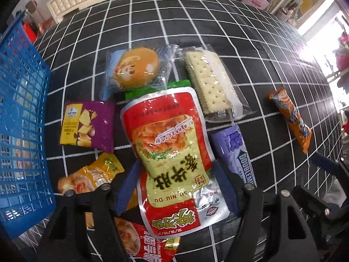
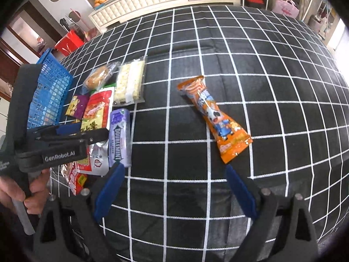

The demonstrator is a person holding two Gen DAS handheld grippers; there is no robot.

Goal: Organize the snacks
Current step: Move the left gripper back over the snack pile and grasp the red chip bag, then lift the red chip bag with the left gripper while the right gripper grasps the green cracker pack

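The jaws of the left gripper (image 1: 176,187) stand on either side of the red and yellow pouch (image 1: 168,144), at its lower half; whether they already pinch it I cannot tell. The pouch looks light, glossy and limp, likely to slip, so a hold across its flat middle seems safest. It lies amid other packets near the blue basket (image 1: 24,118) at the left edge of the checked cloth (image 2: 218,54). The right gripper (image 2: 174,187) hangs with jaws wide apart, short of the orange packet (image 2: 214,118).
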